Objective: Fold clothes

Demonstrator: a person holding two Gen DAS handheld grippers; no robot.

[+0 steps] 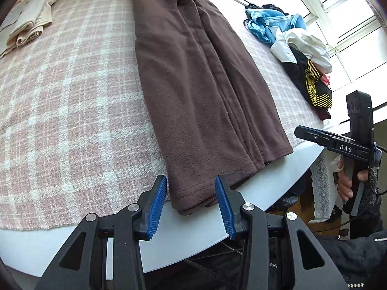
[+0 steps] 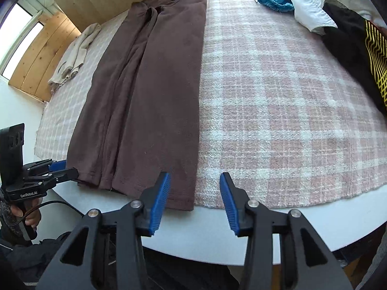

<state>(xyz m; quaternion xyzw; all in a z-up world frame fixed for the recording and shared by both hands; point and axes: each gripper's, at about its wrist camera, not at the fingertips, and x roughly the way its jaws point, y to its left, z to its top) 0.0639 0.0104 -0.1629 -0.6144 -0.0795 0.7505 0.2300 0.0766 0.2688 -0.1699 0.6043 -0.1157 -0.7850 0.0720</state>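
Folded cream garment far left on pink plaid cloth over white counter; long brown garment laid lengthwise mid-cloth, hem at near edge. Left tool open, pads straddling hem without pressing; right tool open, empty. Mixed clothes pile right.

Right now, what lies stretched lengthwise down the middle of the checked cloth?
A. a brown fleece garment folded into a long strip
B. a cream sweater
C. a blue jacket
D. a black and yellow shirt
A: the brown fleece garment runs along the pink checked cloth; the cream sweater and the heap with the blue jacket lie off to the sides.
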